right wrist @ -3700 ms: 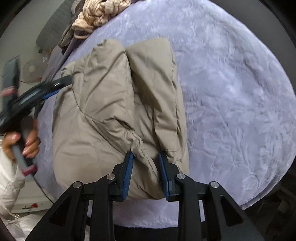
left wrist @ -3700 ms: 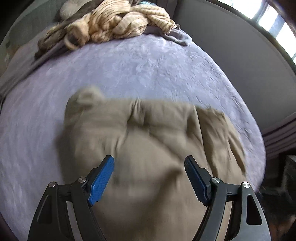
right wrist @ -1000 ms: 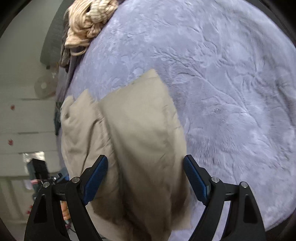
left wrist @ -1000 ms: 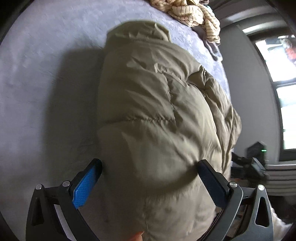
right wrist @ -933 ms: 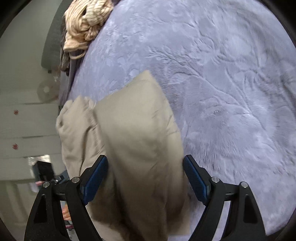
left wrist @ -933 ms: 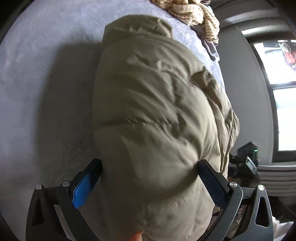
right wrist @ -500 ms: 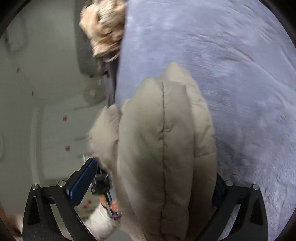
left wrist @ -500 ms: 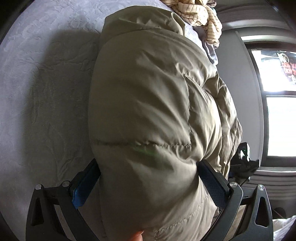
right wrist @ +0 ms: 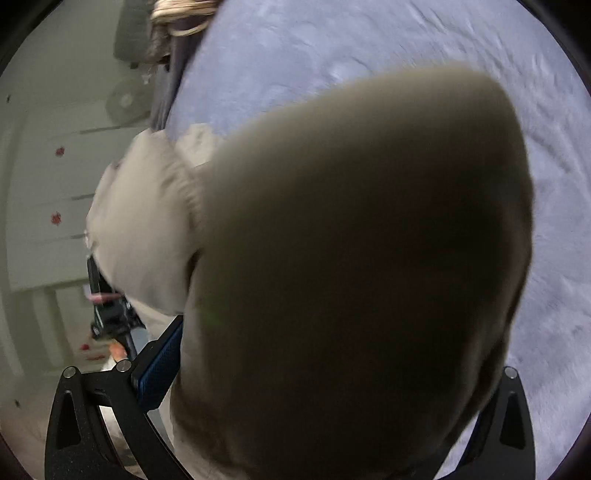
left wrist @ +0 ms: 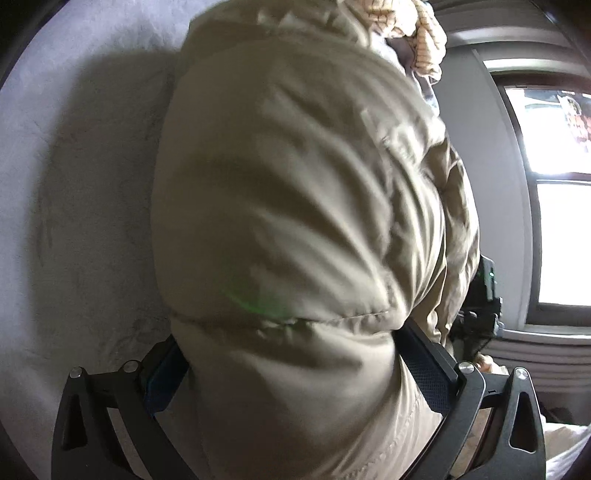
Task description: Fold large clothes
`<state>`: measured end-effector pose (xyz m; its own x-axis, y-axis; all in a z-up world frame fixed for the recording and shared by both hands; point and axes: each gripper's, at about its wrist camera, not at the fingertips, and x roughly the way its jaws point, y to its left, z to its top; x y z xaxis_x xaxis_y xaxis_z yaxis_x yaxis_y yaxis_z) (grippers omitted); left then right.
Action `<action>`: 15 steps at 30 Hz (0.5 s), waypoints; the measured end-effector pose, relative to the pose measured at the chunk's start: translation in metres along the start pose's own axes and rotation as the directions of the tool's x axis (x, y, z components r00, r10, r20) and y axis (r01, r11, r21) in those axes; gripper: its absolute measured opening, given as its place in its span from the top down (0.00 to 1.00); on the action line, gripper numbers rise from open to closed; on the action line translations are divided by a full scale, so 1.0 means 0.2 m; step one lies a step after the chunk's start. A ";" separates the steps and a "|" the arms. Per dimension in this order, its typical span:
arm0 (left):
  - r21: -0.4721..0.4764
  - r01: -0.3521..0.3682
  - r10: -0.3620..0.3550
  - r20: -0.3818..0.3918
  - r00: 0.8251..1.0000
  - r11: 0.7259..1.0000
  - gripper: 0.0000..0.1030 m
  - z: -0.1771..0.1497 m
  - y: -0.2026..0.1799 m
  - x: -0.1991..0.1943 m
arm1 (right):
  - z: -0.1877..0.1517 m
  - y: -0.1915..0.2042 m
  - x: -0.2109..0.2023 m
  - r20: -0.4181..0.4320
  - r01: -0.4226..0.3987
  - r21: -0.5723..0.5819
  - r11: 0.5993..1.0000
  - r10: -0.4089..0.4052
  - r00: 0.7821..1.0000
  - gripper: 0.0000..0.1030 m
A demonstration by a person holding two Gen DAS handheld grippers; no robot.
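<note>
Left tool (left wrist: 295,373) stands wide, its two fingers (left wrist: 424,365) pressed against either flank of a thick fold of the tan padded jacket (left wrist: 295,206), which bulges out between and over them. Right tool (right wrist: 332,369) is likewise spread to its widest; the jacket (right wrist: 351,258) fills the gap between its fingers, the blue pad (right wrist: 159,369) of one finger touches the fabric, and the other finger is hidden under the cloth. Whether that second pad bears on the jacket cannot be told.

Jacket position: bunched into a rounded mass between both tools, over the lavender bed cover (right wrist: 406,48). In the left wrist view its far end lies on the bed (left wrist: 74,184), next to a striped cream garment (left wrist: 413,29) at the head end. A window (left wrist: 557,206) shows at the right of that view.
</note>
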<state>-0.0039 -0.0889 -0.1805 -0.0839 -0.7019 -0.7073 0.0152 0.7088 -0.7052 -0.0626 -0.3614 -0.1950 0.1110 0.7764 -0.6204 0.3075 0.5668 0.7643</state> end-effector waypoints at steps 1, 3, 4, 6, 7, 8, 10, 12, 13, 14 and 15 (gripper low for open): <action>-0.005 0.002 -0.002 -0.001 1.000 1.000 0.00 0.01 0.00 0.02 | 0.00 0.00 0.01 0.002 -0.001 0.002 1.000 0.001 1.000 0.00; 0.012 -0.011 0.011 0.006 1.000 1.000 0.00 0.01 -0.03 0.03 | 0.00 0.02 0.01 0.006 0.008 0.002 1.000 -0.008 1.000 0.00; 0.026 -0.023 0.023 0.014 1.000 0.999 0.00 0.00 -0.05 0.04 | 0.01 0.03 0.01 0.011 0.014 0.006 1.000 -0.014 1.000 0.00; 0.047 -0.036 0.034 0.028 0.999 0.998 0.00 -0.01 -0.08 0.03 | 0.00 0.04 0.01 0.025 0.022 0.020 1.000 -0.022 0.999 0.00; 0.060 -0.035 0.033 0.034 0.999 0.998 0.00 -0.01 -0.09 0.03 | -0.01 0.06 0.02 0.031 0.021 0.027 0.999 -0.022 0.999 0.01; 0.079 -0.036 0.033 0.037 0.999 0.996 0.03 -0.01 -0.10 0.02 | -0.01 0.07 0.02 0.040 0.014 0.034 0.999 -0.016 0.999 0.02; 0.109 -0.030 0.026 0.042 0.999 0.994 0.08 -0.01 -0.12 0.00 | -0.03 0.09 0.02 0.057 0.006 0.049 0.999 -0.009 0.998 0.10; 0.133 -0.008 0.003 0.039 0.999 0.991 0.14 0.01 -0.13 -0.03 | -0.05 0.12 0.00 0.079 -0.003 0.055 0.998 -0.001 0.997 0.21; 0.141 0.001 -0.006 0.038 0.999 0.990 0.16 0.01 -0.14 -0.04 | -0.06 0.14 0.00 0.094 -0.014 0.058 0.998 0.008 0.996 0.29; 0.151 0.014 -0.020 0.036 0.999 0.988 0.18 0.01 -0.14 -0.05 | -0.07 0.16 0.00 0.107 -0.022 0.061 0.998 0.015 0.994 0.32; 0.159 0.028 -0.034 0.034 0.999 0.987 0.22 0.02 -0.14 -0.08 | -0.09 0.20 -0.01 0.123 -0.027 0.064 0.998 0.019 0.992 0.38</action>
<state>0.0000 -0.0976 -0.1500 -0.0502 -0.7278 -0.6839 0.1714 0.6683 -0.7238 -0.0675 -0.3357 -0.1610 0.2320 0.7470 -0.6230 0.3644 0.5271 0.7677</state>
